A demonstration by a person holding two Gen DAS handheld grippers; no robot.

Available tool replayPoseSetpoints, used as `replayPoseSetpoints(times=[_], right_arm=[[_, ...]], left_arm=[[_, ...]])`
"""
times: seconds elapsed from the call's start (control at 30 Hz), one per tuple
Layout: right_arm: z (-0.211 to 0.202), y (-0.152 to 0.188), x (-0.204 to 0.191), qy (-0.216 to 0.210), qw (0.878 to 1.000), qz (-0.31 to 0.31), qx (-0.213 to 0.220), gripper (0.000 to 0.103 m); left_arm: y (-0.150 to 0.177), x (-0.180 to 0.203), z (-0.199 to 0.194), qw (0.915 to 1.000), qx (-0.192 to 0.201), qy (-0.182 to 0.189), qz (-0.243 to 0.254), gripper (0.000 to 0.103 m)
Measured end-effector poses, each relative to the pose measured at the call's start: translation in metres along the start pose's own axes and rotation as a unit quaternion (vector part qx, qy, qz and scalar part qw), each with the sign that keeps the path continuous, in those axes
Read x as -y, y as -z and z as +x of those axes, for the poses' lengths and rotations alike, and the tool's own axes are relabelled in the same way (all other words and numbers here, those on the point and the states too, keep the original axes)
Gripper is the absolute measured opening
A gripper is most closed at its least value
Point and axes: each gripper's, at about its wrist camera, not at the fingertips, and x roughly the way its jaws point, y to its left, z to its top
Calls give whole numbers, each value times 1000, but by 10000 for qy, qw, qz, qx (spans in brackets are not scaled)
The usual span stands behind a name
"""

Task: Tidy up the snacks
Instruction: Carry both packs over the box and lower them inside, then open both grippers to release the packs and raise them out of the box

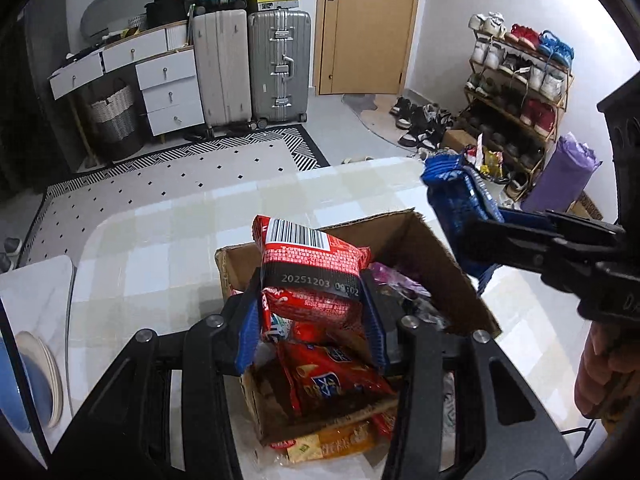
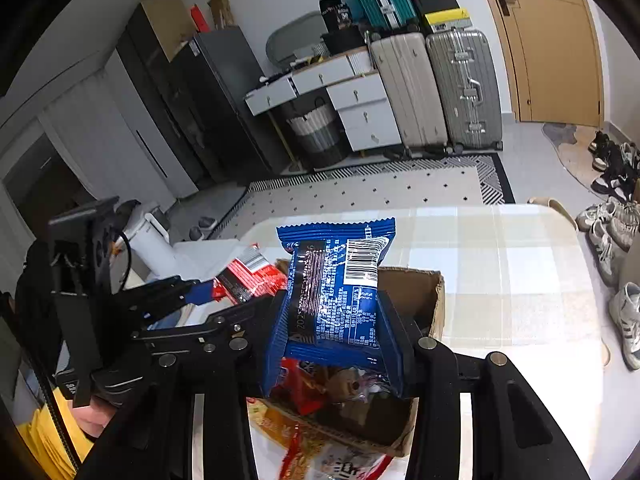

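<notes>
Worktop (image 1: 192,216) with pale checked cover runs ahead of the tongs. Beyond it: dotted rug (image 1: 168,184), two upright suitcases (image 1: 256,68), white drawer unit (image 1: 168,88), woven basket (image 1: 112,116), wooden door (image 1: 368,24). Right of the tongs: shoe rack (image 1: 520,92), purple roll (image 1: 560,176). Left: stacked plates (image 1: 40,376). Right wrist view: dark tall cabinet (image 2: 192,112) far left.
</notes>
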Motion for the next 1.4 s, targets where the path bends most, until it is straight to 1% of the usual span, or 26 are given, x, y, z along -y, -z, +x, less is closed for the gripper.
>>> replayPoseSetpoints(times=[0.13,0.2,0.3,0.47,0.57,0.67,0.83,0.87,1.13,1.2,1.4], right_arm=[[14,0,5,25,9999,34,-124,42],[18,2,6,17,9999,32,-155,42],[23,5,9,49,9998,65,-208,42],[33,7,13,119,9994,90,-316,42],[35,8,13,168,9992,90,-352,42],[37,8,13,188,9990,100,-381,42],[40,8,13,234,9989,95,-397,42],[40,8,12,234,9989,97,-403,42],[42,12,7,226,9985,43,-499,42],[43,15,5,214,9984,12,-520,42],[39,18,0,251,9985,-48,-474,42]], left_arm=[[-6,3,19,9998,-132,64,101,41],[1,3,25,9998,-163,55,125,41],[-1,3,33,9996,-225,126,114,41],[5,5,36,9995,-250,103,166,41],[8,5,34,9995,-255,94,180,41],[9,5,35,9994,-263,96,188,45],[12,4,30,9997,-193,60,142,49],[13,4,29,9997,-186,74,130,51],[16,1,15,9998,-101,61,141,56],[17,0,12,9999,-81,44,136,59],[20,-1,8,9999,-127,4,92,61]])
